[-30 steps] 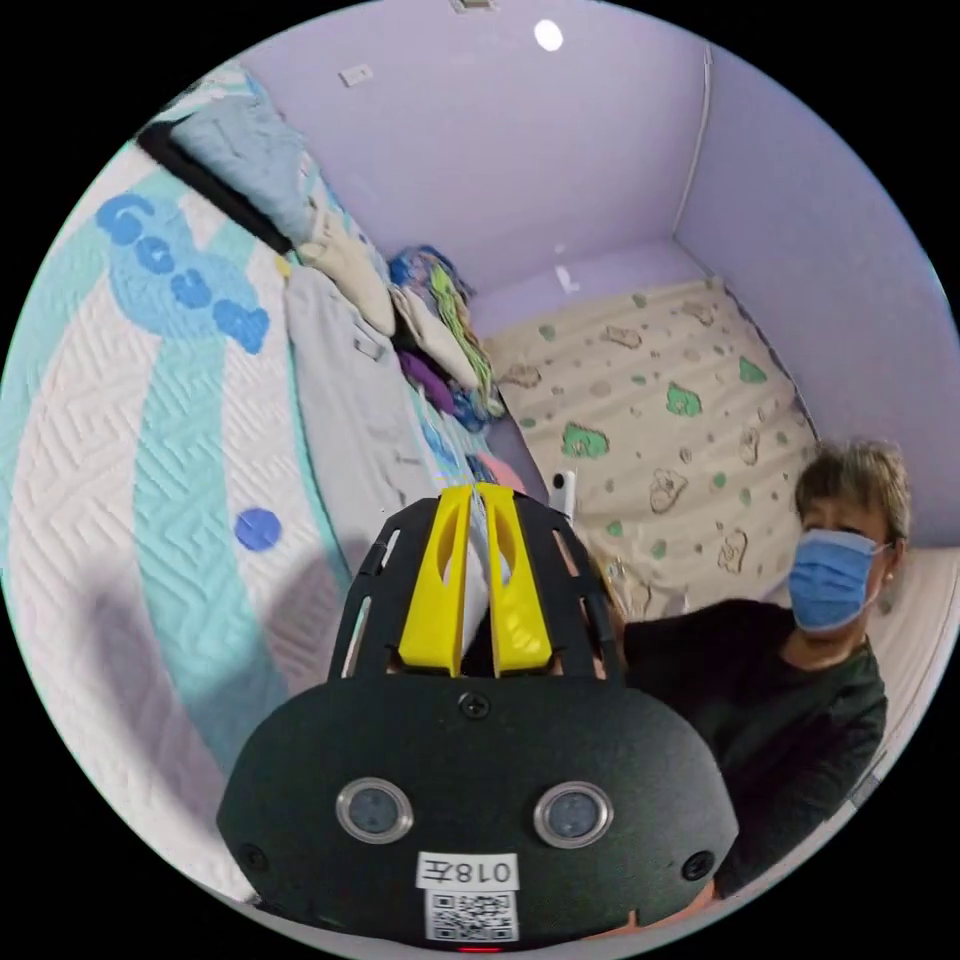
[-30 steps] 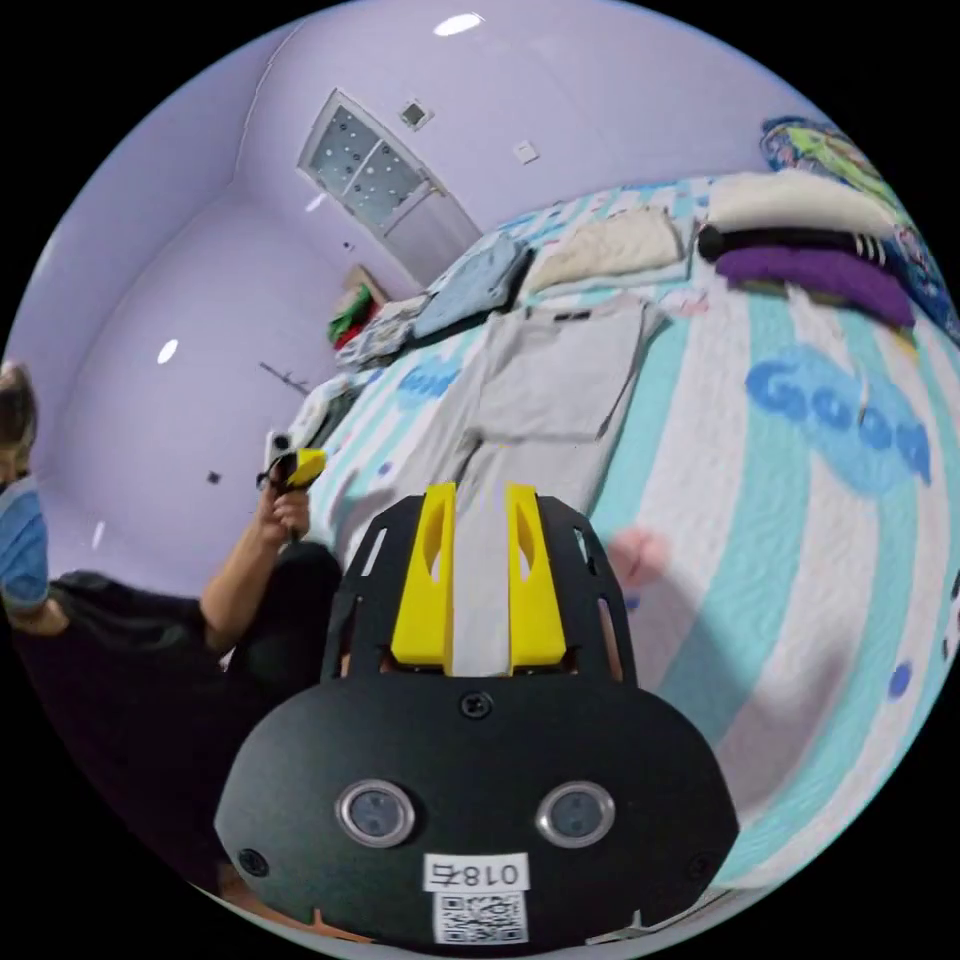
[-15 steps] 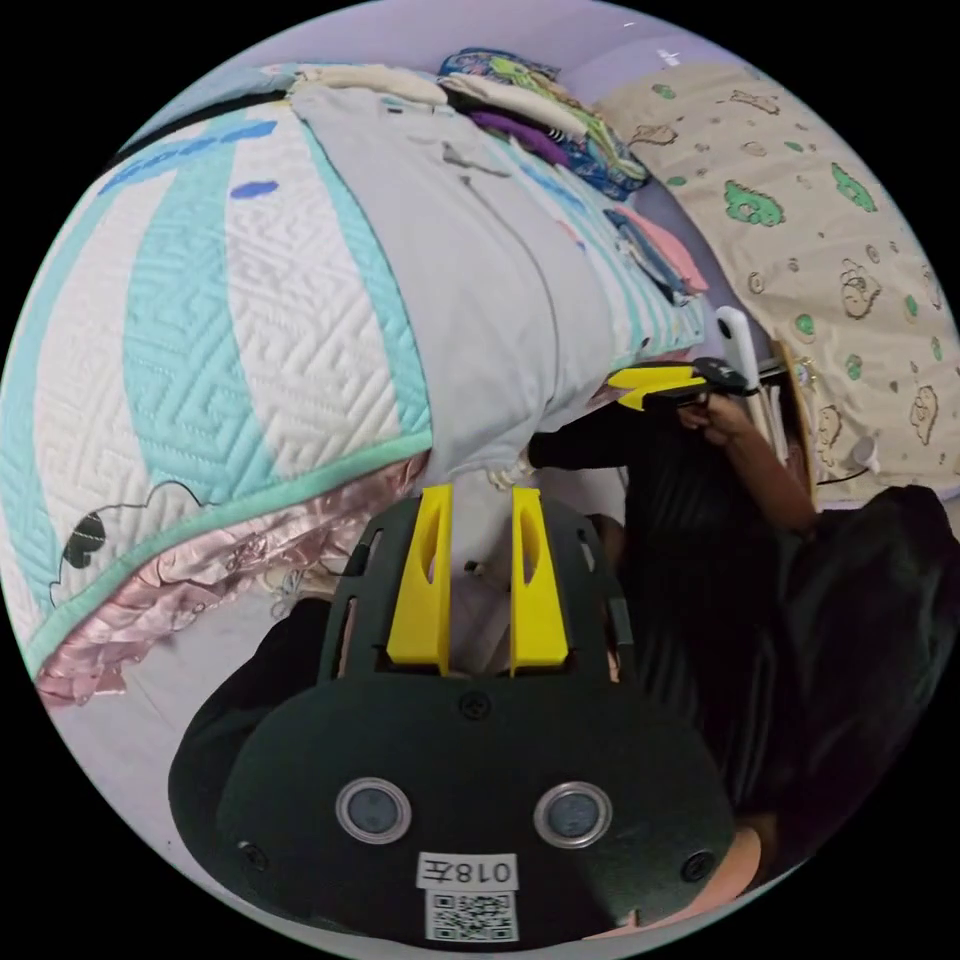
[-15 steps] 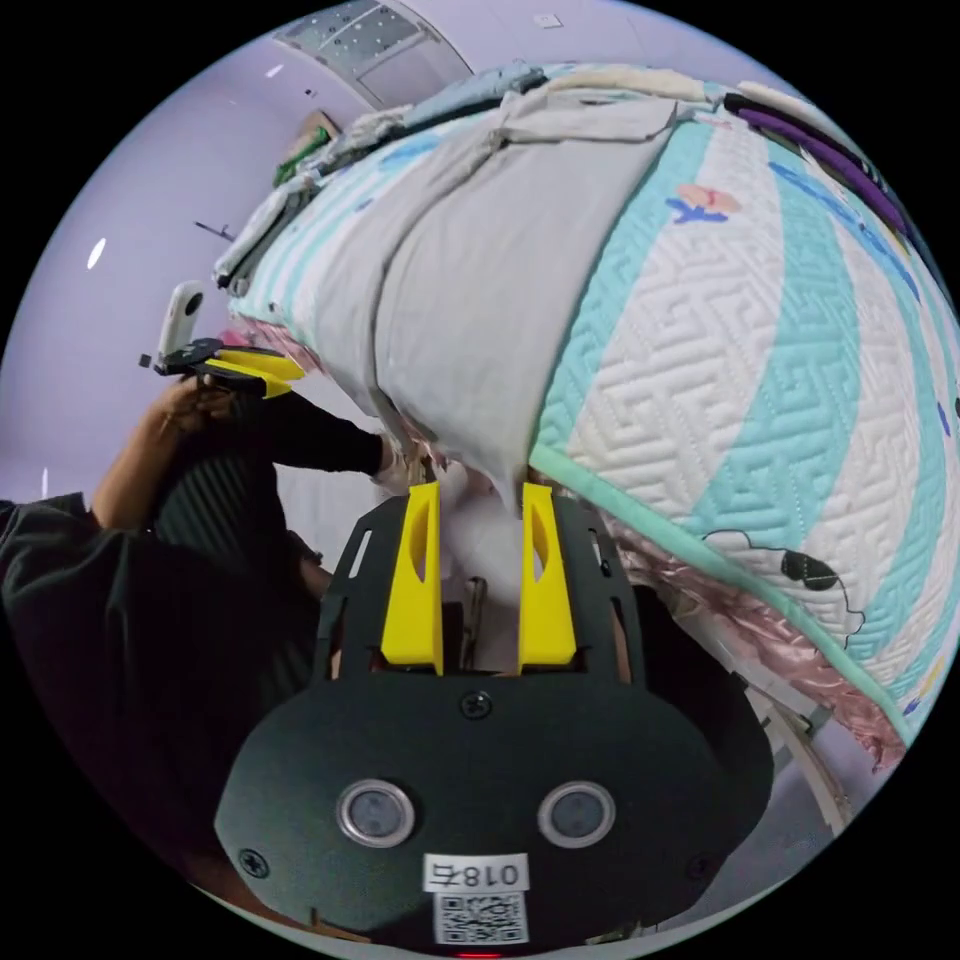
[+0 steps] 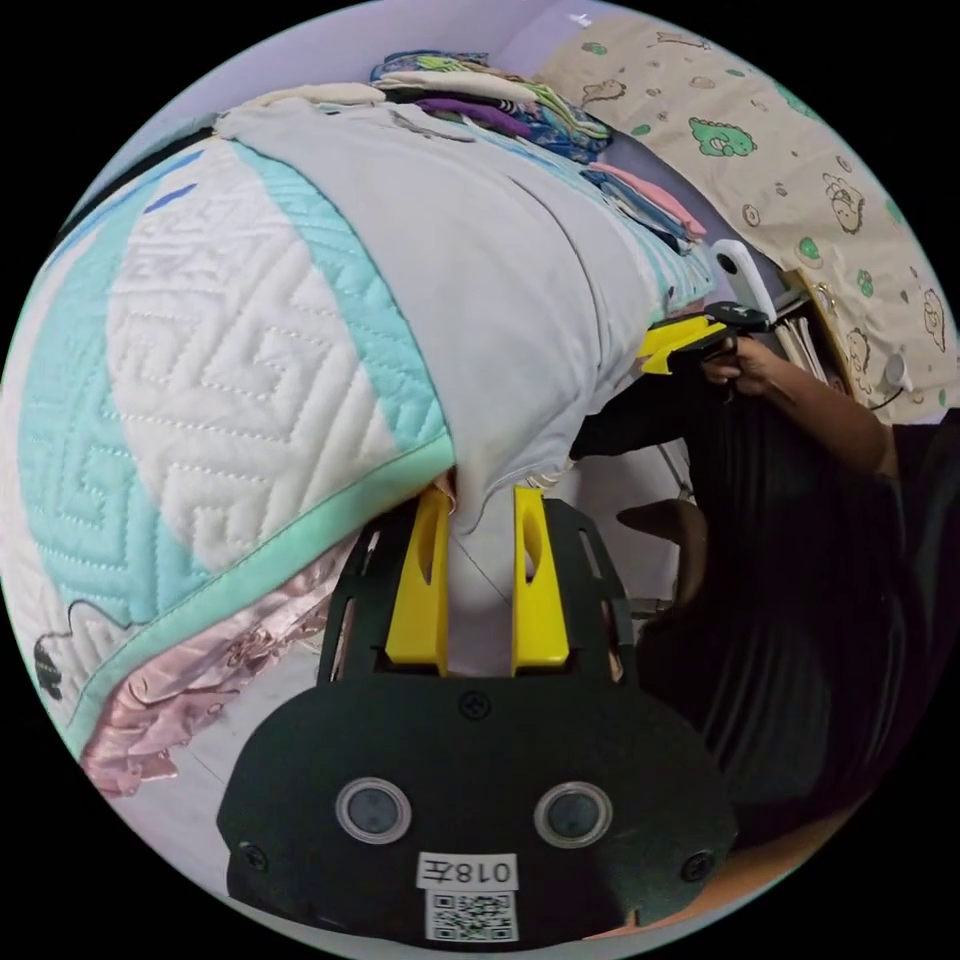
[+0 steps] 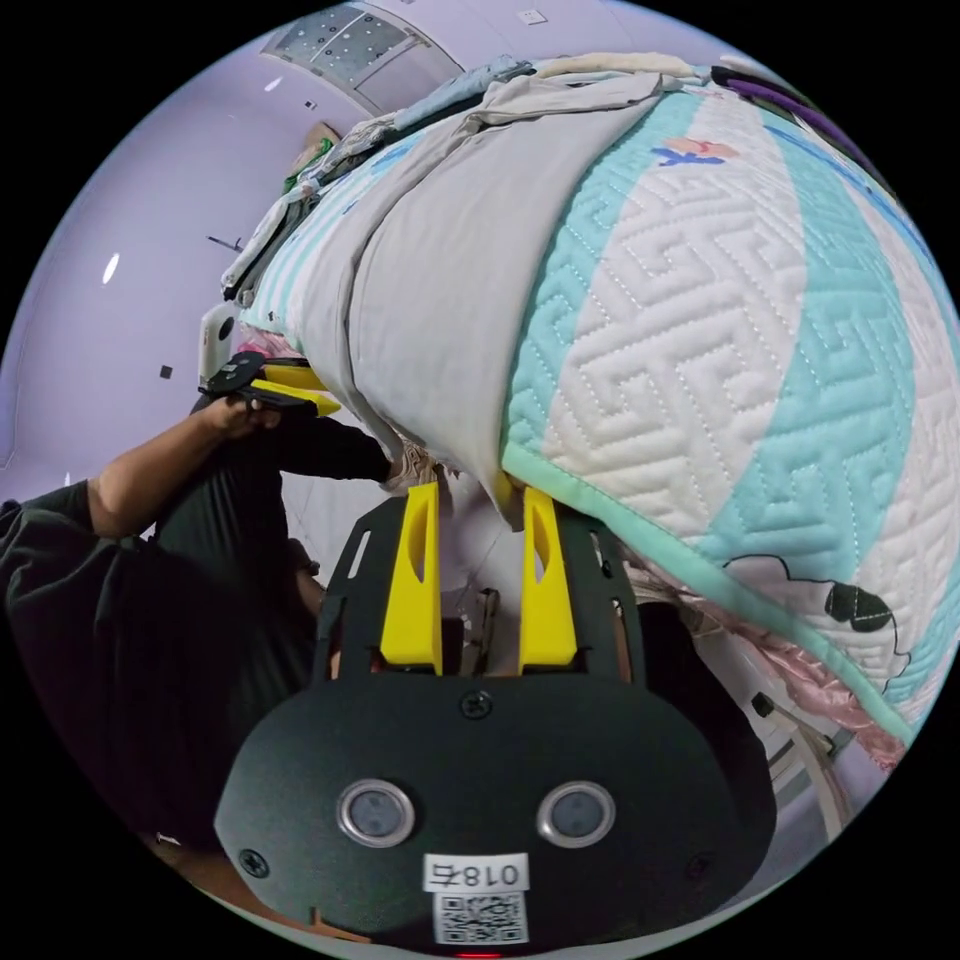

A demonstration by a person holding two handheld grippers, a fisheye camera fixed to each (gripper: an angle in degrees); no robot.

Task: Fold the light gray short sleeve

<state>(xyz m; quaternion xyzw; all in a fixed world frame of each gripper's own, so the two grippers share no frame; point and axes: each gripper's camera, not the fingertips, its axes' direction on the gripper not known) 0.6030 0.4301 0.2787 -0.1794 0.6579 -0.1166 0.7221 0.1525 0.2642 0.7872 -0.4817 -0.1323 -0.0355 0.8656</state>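
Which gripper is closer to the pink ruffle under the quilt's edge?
Left. The left gripper sits just beside the pink ruffle at the gray shirt's hem; the right gripper is farther along the bed.

Both grippers' (image 5: 480, 510) (image 6: 480, 505) jaws parted

Light gray shirt (image 5: 500, 290), teal-and-white zigzag-quilted bedspread (image 5: 230, 380), pink satin ruffle (image 5: 190, 680), yellow-jawed black gripper (image 5: 478, 500)

Both grippers dropped from above the bed to below its edge. The left gripper (image 5: 478, 510), shut a second ago, parted its jaws, and the light gray short sleeve (image 5: 480, 260) hung over the quilt (image 5: 230, 370) edge between them. The right gripper (image 6: 480, 505) spread wider under the hem.
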